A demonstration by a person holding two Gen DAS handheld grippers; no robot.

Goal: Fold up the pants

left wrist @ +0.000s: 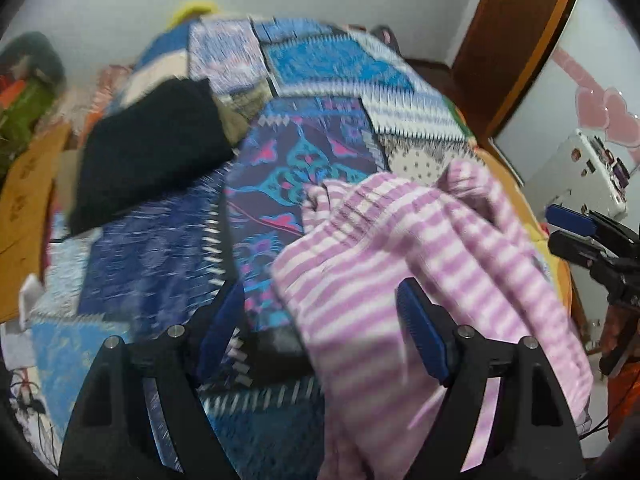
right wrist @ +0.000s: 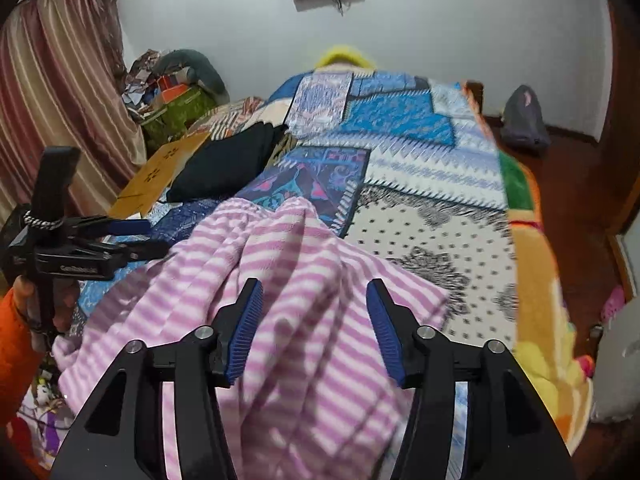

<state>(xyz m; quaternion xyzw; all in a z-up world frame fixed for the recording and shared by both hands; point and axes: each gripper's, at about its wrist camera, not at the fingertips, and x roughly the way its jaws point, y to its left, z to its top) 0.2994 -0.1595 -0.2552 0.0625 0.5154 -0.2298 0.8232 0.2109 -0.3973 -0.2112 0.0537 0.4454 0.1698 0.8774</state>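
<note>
The pink-and-white striped pants (left wrist: 400, 248) lie crumpled on a patchwork bed cover (left wrist: 304, 152). In the left wrist view, my left gripper (left wrist: 320, 324) is open over the pants' left edge. The fabric runs under its right fingertip (left wrist: 420, 332) and nothing is pinched. In the right wrist view, my right gripper (right wrist: 316, 324) is open above the middle of the pants (right wrist: 300, 264), with cloth below the gap and both pads clear of it. The left gripper (right wrist: 132, 236) shows at the left edge of that view, held by a hand in an orange sleeve. The right gripper (left wrist: 568, 228) shows at the right edge of the left wrist view.
A folded black garment (left wrist: 152, 148) (right wrist: 228, 164) lies on the bed beyond the pants, beside brown cardboard (right wrist: 160, 172). A yellow pillow (right wrist: 344, 58) sits at the bed's far end. A curtain (right wrist: 60, 100) hangs on the left, and the floor with a grey bag (right wrist: 524, 120) lies to the right.
</note>
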